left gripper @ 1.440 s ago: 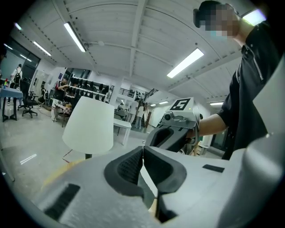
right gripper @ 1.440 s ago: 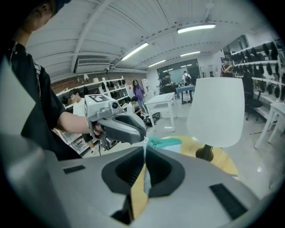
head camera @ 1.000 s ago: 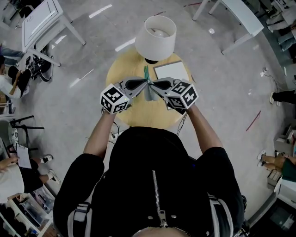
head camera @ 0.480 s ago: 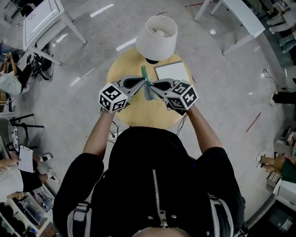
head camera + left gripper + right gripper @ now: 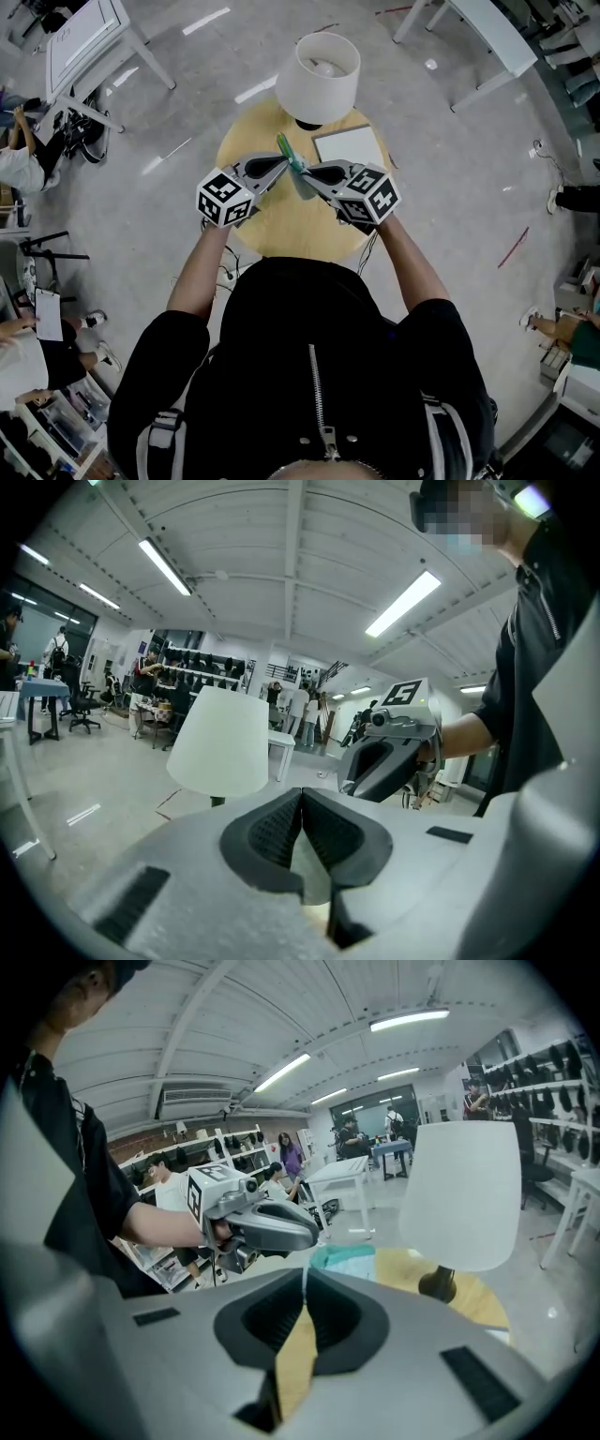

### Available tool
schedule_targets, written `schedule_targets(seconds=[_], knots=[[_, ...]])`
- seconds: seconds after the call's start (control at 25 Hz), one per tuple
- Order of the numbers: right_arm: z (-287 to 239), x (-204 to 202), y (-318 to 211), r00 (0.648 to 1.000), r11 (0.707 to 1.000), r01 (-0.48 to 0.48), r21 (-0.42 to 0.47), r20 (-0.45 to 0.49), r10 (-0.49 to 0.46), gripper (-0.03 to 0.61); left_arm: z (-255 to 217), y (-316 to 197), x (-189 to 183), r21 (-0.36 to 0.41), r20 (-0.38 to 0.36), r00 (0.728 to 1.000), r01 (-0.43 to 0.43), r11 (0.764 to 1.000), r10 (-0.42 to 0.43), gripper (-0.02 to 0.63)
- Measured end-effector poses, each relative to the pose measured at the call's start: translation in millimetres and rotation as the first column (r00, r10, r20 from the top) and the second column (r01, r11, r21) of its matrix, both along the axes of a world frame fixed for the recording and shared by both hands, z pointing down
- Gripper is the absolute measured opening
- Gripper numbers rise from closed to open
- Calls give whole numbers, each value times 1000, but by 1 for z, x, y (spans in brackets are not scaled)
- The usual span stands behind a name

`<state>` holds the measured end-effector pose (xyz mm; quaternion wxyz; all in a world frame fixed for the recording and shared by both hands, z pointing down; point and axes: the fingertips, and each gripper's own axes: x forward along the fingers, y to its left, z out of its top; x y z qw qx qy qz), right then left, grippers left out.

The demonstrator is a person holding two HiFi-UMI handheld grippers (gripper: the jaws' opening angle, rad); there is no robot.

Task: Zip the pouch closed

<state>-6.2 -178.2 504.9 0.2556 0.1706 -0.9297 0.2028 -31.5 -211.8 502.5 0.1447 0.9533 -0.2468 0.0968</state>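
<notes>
Room: open workshop with a pale polished floor [image 5: 450, 187]; white tables [image 5: 84, 37] at the upper left and upper right of the head view.
Bench: 1 round wooden bench [image 5: 281, 230], centre of the head view, just above the person's black jacket [image 5: 319, 375].
Lamp: 1 lamp [image 5: 319, 66] with a white shade, upright at the top edge of the bench.
Pad: 1 white pad [image 5: 349, 143] lying flat on the bench, just right of the lamp's base.
Pouch: 1 teal pouch [image 5: 287, 152], held up above the bench between the 2 gripper tips, its green upper edge tilted toward the upper left. In the right gripper view it shows just beyond the tips, below the other gripper's nose.
Left gripper: left gripper [image 5: 279, 162] comes in from the left. Its fingers [image 5: 272, 832] are clenched tip to tip, with a pale sliver of the pouch pinched between them.
Right gripper: right gripper [image 5: 307, 174] comes in from the right, nose to nose with the left. Its fingers [image 5: 272, 1321] are clenched on a thin pale edge of the pouch that stands up at the tips.
</notes>
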Motion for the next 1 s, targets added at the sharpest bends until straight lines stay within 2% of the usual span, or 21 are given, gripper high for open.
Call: schedule_targets(seconds=[0.4,0.6,1.0], knots=[[-3,0,2,1000,1000,3,-3,5,-3,18,9,-9,-18,-15,23,999,49,999,-49,6],[-5,5,3,1000,1000,-1,-3,10,1,17,10,-18,-35,-23,27,995,100,995,-99,6],[-7,6,5,1000,1000,2,3,14,-2,17,15,-22,-47,-10,66,990,124,992,-123,8]])
